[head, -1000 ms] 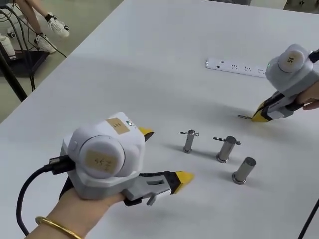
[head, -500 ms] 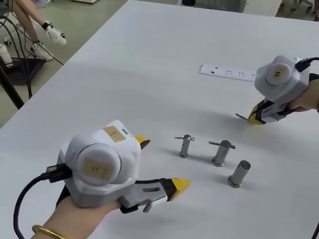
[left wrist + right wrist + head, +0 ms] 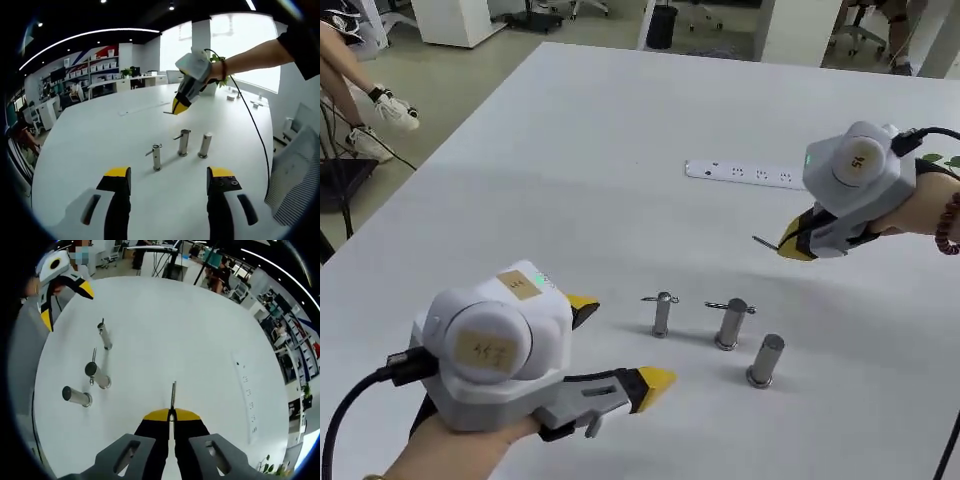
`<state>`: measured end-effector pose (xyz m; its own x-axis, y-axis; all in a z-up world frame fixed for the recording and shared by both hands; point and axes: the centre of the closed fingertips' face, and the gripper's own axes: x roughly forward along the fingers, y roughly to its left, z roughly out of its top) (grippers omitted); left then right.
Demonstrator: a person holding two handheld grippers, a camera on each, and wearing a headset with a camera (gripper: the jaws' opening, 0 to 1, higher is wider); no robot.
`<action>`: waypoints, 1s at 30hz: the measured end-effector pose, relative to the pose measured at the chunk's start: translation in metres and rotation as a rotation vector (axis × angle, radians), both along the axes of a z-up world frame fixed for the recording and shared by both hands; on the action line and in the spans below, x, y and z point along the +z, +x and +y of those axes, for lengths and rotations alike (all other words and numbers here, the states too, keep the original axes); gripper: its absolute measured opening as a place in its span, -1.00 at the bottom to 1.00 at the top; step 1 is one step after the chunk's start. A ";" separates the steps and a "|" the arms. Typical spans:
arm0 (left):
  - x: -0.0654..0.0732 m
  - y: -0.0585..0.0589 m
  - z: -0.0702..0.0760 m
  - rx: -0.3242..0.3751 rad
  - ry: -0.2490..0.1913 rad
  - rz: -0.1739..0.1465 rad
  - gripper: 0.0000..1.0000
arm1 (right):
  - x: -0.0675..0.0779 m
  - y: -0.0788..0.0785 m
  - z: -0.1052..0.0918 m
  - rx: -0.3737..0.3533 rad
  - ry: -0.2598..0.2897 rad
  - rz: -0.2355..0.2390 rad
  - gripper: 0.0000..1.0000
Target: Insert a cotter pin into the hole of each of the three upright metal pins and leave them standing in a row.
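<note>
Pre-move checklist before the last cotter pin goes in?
1. Cotter pin clamped in right gripper, pointing forward: ok.
2. Bare metal pin upright: ok.
3. Its hole facing the right gripper: cannot tell.
4. Middle metal pin and end metal pin upright, both fitted: ok.
5. Left gripper open, clear of the row: ok.

Bright, even light on the white table (image 3: 570,150) (soft short shadows); gripper views bend at edges
</note>
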<state>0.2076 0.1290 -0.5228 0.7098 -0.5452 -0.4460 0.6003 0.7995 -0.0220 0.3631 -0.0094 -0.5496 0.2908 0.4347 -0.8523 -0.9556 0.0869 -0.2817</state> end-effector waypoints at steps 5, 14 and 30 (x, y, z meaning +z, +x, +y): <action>0.014 0.006 -0.004 -0.023 0.018 -0.028 0.14 | 0.019 -0.022 0.010 0.017 0.049 -0.034 -1.00; 0.029 0.008 -0.014 -0.033 -0.089 0.014 -0.13 | 0.050 -0.062 0.031 0.079 0.145 -0.084 -1.00; 0.051 0.006 -0.025 -0.014 -0.294 0.108 -0.42 | 0.070 -0.128 0.076 0.245 0.236 -0.139 -1.00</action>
